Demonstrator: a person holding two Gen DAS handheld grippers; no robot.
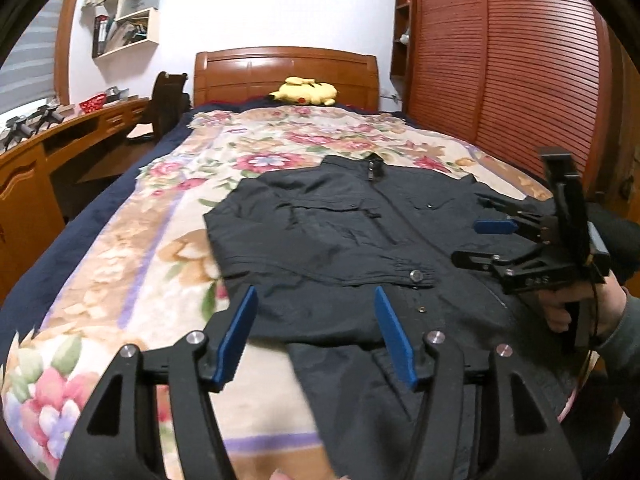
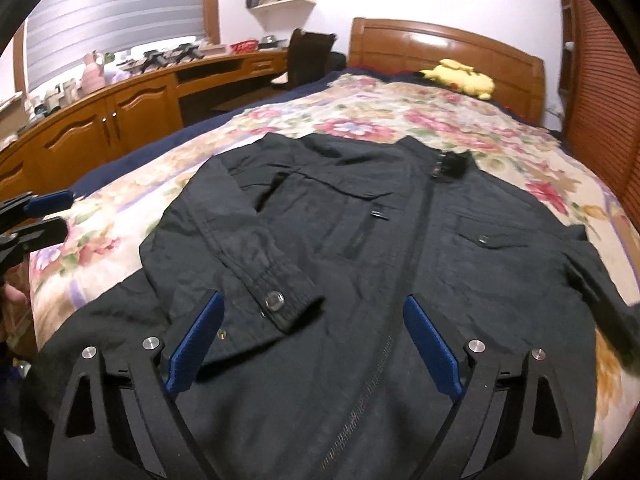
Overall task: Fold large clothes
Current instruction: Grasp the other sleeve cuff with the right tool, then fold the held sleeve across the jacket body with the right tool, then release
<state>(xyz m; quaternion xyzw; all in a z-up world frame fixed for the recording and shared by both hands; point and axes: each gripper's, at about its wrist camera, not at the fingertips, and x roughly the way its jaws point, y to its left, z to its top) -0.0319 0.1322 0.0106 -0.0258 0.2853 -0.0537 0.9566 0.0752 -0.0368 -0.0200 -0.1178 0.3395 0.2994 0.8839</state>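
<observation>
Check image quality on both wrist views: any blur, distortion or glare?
Left wrist view: strong fisheye bend with dark corners; jacket hem near the left gripper is smeared; headboard is sharp. Right wrist view: same bend; soft throughout, worst at the right edge; the window blind is bright but not blown out.

Dim indoor light, fisheye-warped edges, slight blur

Left gripper hangs tilted downward, blue pads spread apart, nothing pinched between them. Right gripper tilts down too, jaws gaping wide and gripping nothing, with a hand wrapped around its handle behind the jaws.
</observation>
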